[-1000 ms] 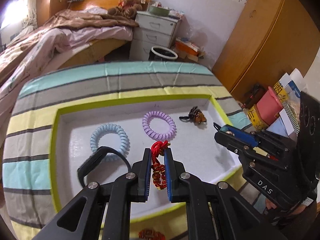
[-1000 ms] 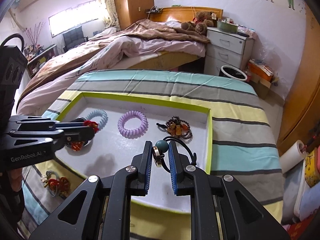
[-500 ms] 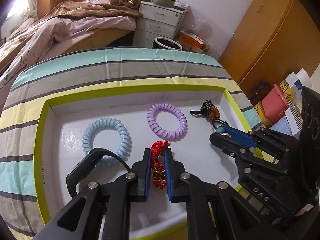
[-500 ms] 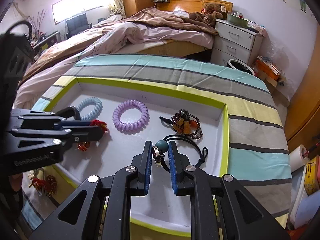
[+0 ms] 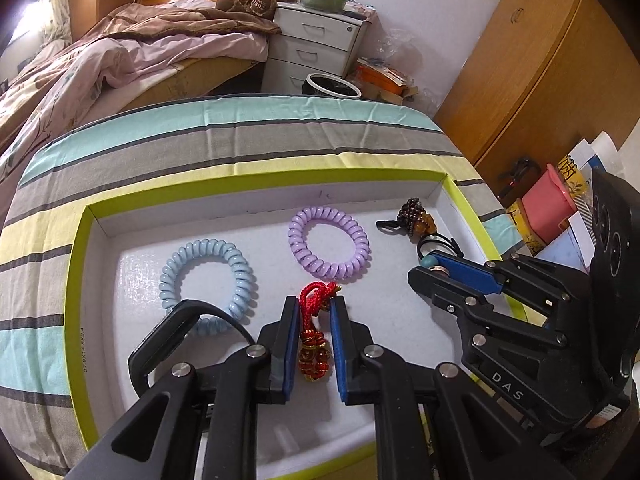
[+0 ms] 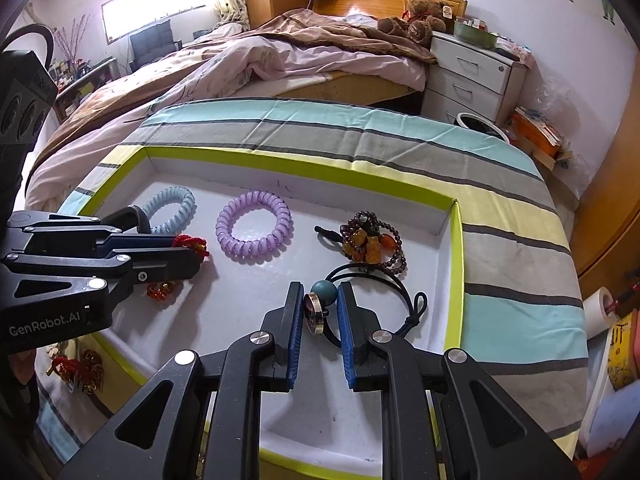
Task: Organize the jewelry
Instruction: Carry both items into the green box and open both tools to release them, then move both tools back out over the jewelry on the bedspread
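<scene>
Both grippers are down inside the tray (image 5: 76,264) now, lower and further in than a second ago, when they were held above its near edge. Left gripper (image 5: 314,308) is clamped on the red knotted charm (image 5: 316,344); cord loop pokes out past the tips, beads hang between the jaws, over the tray floor near the near edge, just in front of the blue coil hair tie (image 5: 206,286). Can't tell if the charm touches the floor yet. Right gripper (image 6: 320,300) is closed on the teal bead and gold disc of the black cord bracelet (image 6: 376,280), and the cord trails onto the tray floor toward the right edge, just beside the amber bead bracelet (image 6: 370,242). Purple coil hair tie (image 5: 328,242) sits mid-tray toward the far edge, untouched, same spot as before. Jaw gaps look slightly wider than half a second ago (could be fisheye, not sure), so likely release is about to start: both pieces are at their drop spots, four items would then be in a rough row plus the charm in front. One more red charm (image 6: 78,368) lies outside the tray on the striped cloth (image 6: 500,216) by the near left corner, so the task isn't finished.
</scene>
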Tool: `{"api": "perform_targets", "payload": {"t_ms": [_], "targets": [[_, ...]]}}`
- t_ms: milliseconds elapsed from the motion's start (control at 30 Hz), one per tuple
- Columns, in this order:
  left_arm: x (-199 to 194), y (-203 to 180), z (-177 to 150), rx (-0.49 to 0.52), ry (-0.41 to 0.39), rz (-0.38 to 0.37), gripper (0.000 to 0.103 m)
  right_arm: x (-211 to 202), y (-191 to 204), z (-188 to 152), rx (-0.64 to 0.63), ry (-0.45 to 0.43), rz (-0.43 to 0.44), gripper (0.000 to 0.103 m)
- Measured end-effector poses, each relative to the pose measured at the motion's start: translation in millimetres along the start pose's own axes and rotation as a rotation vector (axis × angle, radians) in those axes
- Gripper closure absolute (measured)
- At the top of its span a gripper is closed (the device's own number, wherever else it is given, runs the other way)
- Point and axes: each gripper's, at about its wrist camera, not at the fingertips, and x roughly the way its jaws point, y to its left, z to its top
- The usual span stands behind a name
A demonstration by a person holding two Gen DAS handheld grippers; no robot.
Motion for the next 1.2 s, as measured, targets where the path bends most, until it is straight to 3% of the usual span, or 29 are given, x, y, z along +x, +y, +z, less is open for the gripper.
{"api": "perform_targets", "payload": {"t_ms": [133,300,467,700,1200], "targets": [[0,1,0,0.000,0.000,-0.006,0.083,0,0,0,0.004,-0.001,0.000,0.084],[-1,-4,-1,0.008,-0.002,-0.006,0.069,-3,-1,0,0.005,-0.007,0.000,0.079],[-10,-6,-3,0.006,-0.021,0.007,0.068,-8,-3,-1,0.014,-0.022,0.000,0.067],[-35,-5,-11,-0.004,-0.064,0.010,0.061,-24,-3,-6,0.030,-0.054,0.010,0.067],[-105,3,-57,-0.043,-0.175,0.036,0.060,-67,10,-36,0.065,-0.111,0.039,0.067]]}}
